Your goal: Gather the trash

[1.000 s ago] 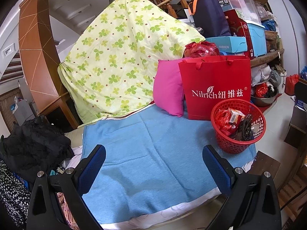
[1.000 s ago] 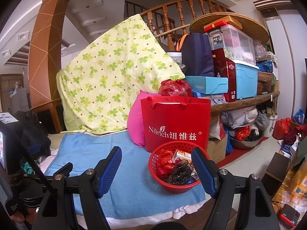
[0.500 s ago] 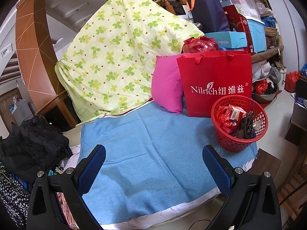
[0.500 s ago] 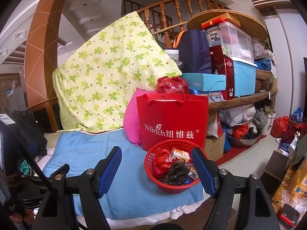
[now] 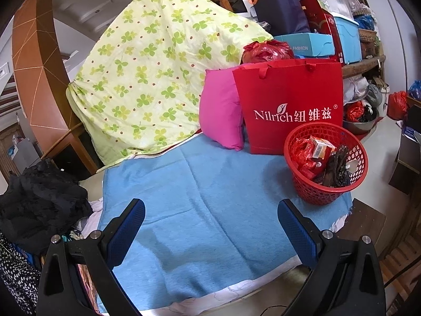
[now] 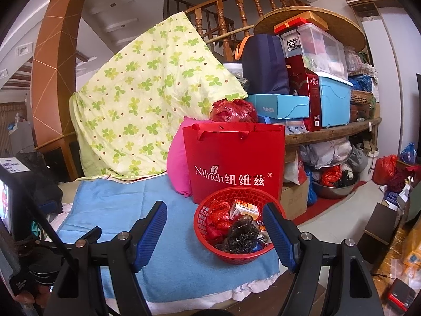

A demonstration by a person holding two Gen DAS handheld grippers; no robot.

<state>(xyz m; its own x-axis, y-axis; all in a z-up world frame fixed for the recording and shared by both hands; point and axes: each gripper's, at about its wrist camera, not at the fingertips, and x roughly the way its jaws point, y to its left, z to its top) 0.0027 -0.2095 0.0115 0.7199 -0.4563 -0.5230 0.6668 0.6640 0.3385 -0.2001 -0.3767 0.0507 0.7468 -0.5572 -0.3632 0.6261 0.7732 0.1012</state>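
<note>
While both grippers have eased forward and slightly down, the red basket (image 6: 238,233) of trash looms nearer on the blue blanket (image 5: 200,210); left gripper (image 5: 210,226) and right gripper (image 6: 214,233) jaws gape wide, empty, so collecting seems finished.

Setting: a lived-in home interior used for storage. A wooden stair balustrade (image 6: 223,23) curves behind a clover-print quilt (image 6: 147,100). Stacked plastic storage boxes (image 6: 331,79) crowd a wooden shelf (image 6: 334,131).
</note>
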